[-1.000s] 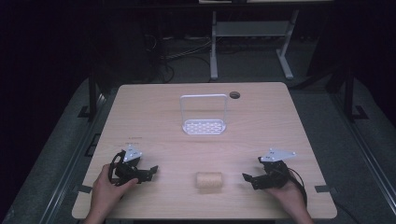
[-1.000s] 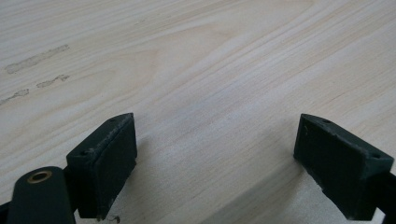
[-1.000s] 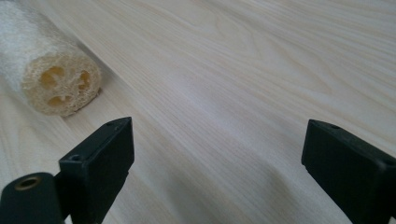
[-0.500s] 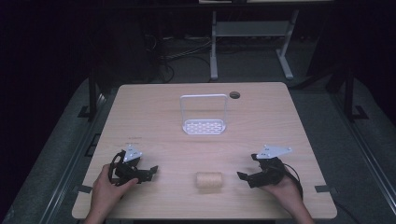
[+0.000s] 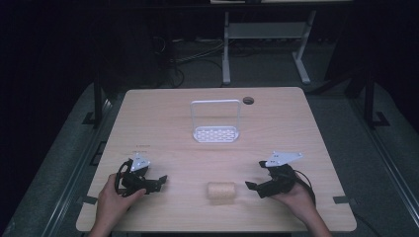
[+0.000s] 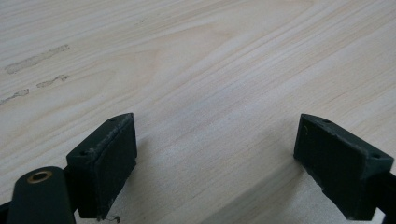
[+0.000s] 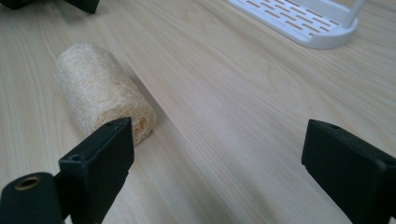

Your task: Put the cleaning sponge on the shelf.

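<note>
High view: a beige roll (image 5: 221, 190) lay at lower centre of the worktop (image 5: 163, 123), between the spread left tongs (image 5: 159, 181) and spread right tongs (image 5: 253, 189), touching neither.

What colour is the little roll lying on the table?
Pale tan, the roll shows best in the right gripper view.

Left gripper (image 5: 159, 181): held low in left hand (image 5: 112, 200), jaws wide apart.
Right gripper (image 5: 251, 187): held in right hand (image 5: 296, 197), jaws wide apart.
</note>
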Motion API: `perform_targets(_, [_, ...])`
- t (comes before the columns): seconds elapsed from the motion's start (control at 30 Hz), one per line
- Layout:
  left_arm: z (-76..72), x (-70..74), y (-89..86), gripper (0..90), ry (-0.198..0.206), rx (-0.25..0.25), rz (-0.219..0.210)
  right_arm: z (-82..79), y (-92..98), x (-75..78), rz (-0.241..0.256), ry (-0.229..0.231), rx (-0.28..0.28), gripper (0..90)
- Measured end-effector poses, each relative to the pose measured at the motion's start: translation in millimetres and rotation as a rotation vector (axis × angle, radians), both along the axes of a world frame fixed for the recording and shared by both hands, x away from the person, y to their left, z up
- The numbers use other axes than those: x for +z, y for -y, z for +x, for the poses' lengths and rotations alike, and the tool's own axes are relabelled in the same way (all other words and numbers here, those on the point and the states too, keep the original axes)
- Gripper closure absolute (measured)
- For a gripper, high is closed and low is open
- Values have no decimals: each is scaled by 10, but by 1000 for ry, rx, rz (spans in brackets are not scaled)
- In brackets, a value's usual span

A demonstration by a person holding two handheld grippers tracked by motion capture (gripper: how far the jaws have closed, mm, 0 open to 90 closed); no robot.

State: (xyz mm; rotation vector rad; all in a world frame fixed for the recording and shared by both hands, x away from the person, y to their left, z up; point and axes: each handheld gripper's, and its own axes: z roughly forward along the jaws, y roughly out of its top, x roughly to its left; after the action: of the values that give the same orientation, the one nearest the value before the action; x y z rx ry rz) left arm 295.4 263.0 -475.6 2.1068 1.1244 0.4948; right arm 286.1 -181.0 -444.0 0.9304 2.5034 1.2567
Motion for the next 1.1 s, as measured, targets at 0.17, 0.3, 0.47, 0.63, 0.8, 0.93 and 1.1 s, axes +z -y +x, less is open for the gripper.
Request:
perform_targets(0.17, [0, 0, 0, 127, 0, 0, 0, 33, -74, 31, 4, 8, 26, 91])
perform_targets(0.3, [0, 0, 0, 126, 0, 0, 0, 49, -122, 46, 6, 8, 46, 91])
perform_targets(0.47, [0, 0, 0, 127, 0, 0, 0, 70, -177, 67, 3, 11, 67, 91])
perform_targets(0.63, [0, 0, 0, 127, 0, 0, 0, 92, -232, 97, 6, 17, 84, 91])
perform_targets(0.8, [0, 0, 0, 127, 0, 0, 1, 116, -297, 107, 6, 20, 110, 91])
perform_targets(0.93, [0, 0, 0, 127, 0, 0, 1, 127, -361, 118, 7, 22, 129, 90])
perform_targets(1.1, [0, 0, 0, 127, 0, 0, 0, 134, -453, 129, 7, 19, 156, 91])
